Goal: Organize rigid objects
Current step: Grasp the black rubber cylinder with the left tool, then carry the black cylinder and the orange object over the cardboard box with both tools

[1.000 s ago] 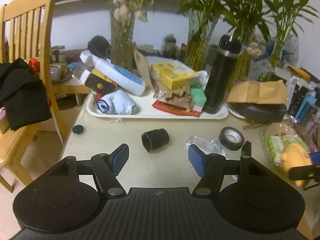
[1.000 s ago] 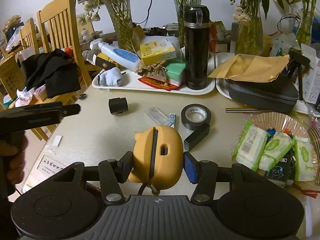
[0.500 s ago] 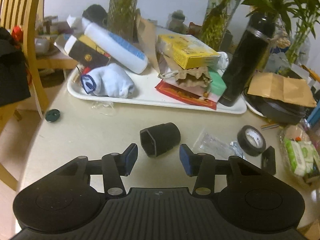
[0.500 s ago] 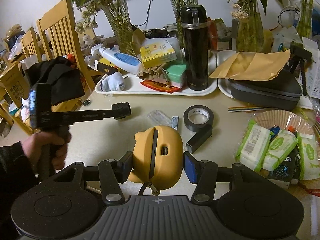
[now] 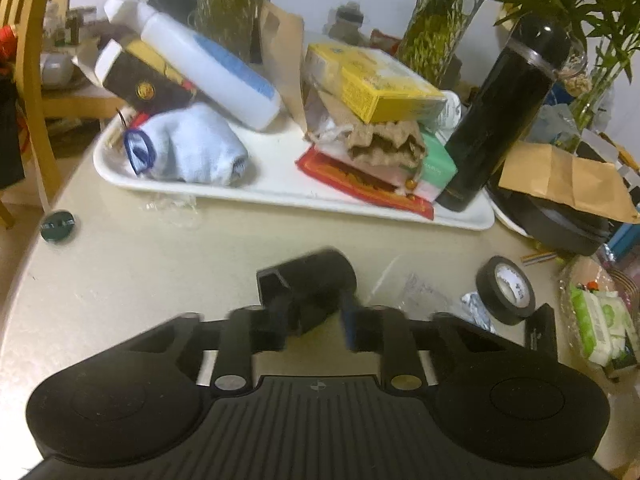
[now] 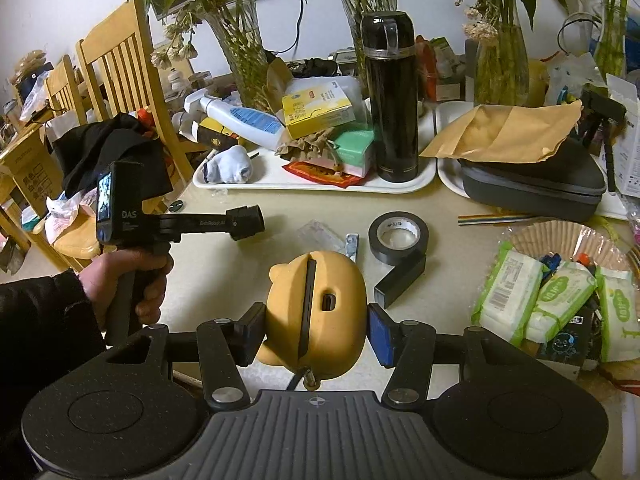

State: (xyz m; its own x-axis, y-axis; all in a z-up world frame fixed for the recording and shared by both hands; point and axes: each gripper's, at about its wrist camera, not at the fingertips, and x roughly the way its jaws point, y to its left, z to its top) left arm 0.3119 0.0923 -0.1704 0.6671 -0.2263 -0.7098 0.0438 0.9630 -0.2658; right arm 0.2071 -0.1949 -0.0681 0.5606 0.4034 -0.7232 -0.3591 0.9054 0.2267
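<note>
Left wrist view: the left gripper (image 5: 314, 322) has just been closing its jaws, and the black cap (image 5: 310, 286) now sits between them. The picture is blurred there, but the pads look pressed on the cap's flanks, so I judge it gripped. The cap lies on its side on the table (image 5: 160, 272), straight ahead of the fingers, its open hexagonal mouth turned to the left of the picture and its long axis running slantwise across the jaws. Beyond it, well apart, is the white tray (image 5: 280, 196) with a bottle (image 5: 212, 68), a yellow box (image 5: 380, 84) and a flask (image 5: 508, 120). To the right, near the cap, lies a tape roll (image 5: 506, 290).

Right wrist view: the right gripper (image 6: 314, 338) holds an orange case (image 6: 316, 316) at mid width, both pads against its sides, above the table. The person's left hand (image 6: 128, 280) grips the handle of the left tool, whose tip reaches the cap (image 6: 248, 222) at the left of the picture; the cap sits between that tip and the tray (image 6: 320, 186). The left hand is plainly the nearer one to the cap; the right is busy and further off.

The coming move likely turns on the tray lying straight beyond the cap: lifting it forward should clear the table edge of the tray, provided the slanted grip does not let the cap twist.
</note>
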